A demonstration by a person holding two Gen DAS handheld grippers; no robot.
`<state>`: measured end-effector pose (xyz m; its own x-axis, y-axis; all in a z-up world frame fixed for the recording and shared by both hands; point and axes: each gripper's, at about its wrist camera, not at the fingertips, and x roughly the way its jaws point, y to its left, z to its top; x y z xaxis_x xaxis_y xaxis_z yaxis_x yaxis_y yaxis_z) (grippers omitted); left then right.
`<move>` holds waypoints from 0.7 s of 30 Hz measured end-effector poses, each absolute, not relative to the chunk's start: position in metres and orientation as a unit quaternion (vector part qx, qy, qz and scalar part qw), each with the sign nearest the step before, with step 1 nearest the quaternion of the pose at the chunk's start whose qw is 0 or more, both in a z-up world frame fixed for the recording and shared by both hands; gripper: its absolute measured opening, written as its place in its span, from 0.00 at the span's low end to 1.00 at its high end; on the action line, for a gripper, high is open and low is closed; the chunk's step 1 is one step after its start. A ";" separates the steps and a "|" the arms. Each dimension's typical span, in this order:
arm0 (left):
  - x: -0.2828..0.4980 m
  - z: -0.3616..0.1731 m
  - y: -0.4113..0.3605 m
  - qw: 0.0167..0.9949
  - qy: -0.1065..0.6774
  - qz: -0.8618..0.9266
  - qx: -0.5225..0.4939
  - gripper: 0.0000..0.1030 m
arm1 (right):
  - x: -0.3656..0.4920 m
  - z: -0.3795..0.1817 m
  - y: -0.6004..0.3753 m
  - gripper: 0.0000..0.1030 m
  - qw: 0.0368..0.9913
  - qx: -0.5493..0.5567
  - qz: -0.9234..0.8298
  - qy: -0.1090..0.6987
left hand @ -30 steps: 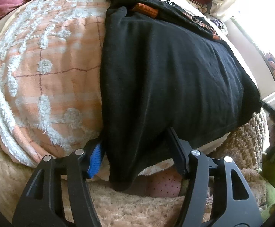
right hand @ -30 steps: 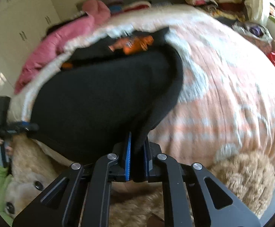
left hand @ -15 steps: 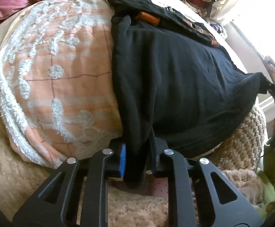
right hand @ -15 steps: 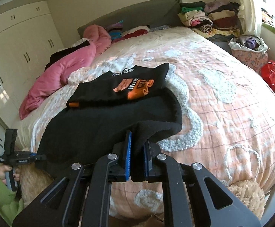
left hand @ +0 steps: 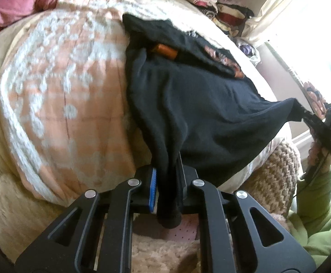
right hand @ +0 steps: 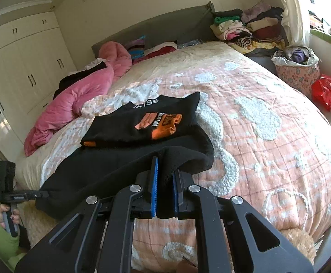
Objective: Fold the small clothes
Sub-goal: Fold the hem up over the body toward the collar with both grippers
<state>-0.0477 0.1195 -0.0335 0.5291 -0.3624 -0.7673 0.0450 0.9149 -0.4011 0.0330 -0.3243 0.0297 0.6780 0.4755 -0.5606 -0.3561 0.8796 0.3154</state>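
both tools, left tool (left hand: 167, 188) and right tool (right hand: 165, 188), pinch soft black knit garment (left hand: 206, 113) corners.

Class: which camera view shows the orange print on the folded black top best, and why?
The right wrist view: the orange print faces the camera, unobstructed, on the folded black top. The left wrist view shows only blurred orange slivers seen edge-on.

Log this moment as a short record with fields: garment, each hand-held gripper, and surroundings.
garment: black garment, lifted at both near corners, far part lying on bed
left hand-held gripper: shut on one near corner
right hand-held gripper: shut on the other near corner
under it: peach blanket
beyond it: folded black shirt with orange print
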 end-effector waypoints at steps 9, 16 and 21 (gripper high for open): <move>-0.022 0.008 0.135 0.887 0.414 -0.108 -0.173 0.06 | 0.041 0.038 -0.325 0.09 0.920 0.099 0.213 0.313; 0.004 0.031 0.140 0.905 0.380 -0.095 -0.168 0.06 | 0.056 0.046 -0.326 0.09 0.928 0.095 0.197 0.300; 0.023 0.046 0.139 0.914 0.365 -0.087 -0.155 0.06 | 0.070 0.053 -0.321 0.09 0.931 0.090 0.193 0.295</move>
<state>0.0230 0.1393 0.0462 0.7178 -0.2723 -0.6408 0.0452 0.9366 -0.3474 0.0701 -0.3215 0.0525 0.7516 0.4123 -0.5149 -0.3061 0.9094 0.2814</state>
